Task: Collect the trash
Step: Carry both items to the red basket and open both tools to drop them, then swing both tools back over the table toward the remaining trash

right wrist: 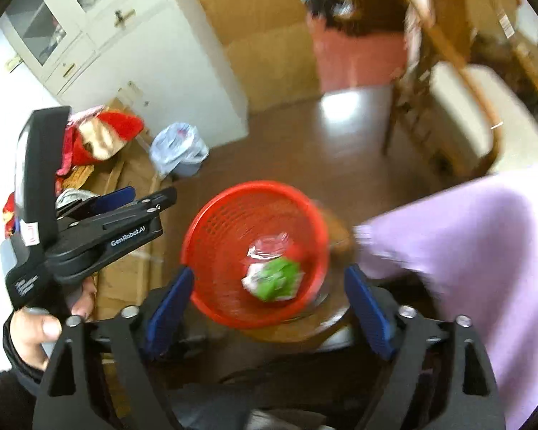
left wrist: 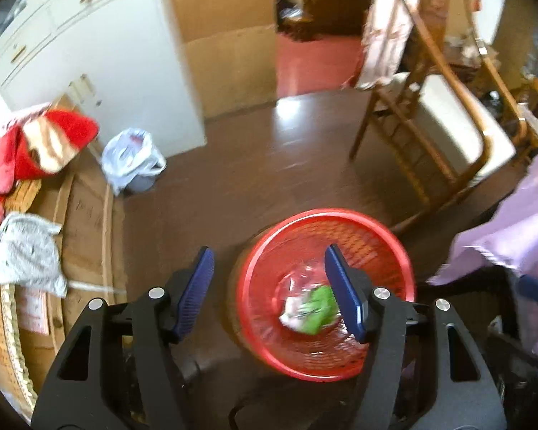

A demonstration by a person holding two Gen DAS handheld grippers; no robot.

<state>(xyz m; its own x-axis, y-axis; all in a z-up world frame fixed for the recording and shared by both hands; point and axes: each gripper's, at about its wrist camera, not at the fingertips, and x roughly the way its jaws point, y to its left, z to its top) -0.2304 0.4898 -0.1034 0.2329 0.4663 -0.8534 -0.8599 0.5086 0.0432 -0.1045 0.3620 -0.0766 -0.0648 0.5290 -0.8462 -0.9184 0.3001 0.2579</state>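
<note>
Two grippers stand wide apart at the fingers and hold nothing: the left gripper (left wrist: 269, 286) and the right gripper (right wrist: 269, 308). Just beyond and below them sits the red basket (left wrist: 387, 236), with the crumpled green and clear wrappers (right wrist: 274, 277) lying at its bottom, likely because the trash is gathered there for carrying.

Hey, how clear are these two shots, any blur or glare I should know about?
Left wrist view: the red basket and the trash in it are motion-smeared, with window glare on the floor and fisheye bending at the edges. Right wrist view: blurrier overall, the chair is smeared, the purple cloth is soft, and the same floor glare shows.
</note>
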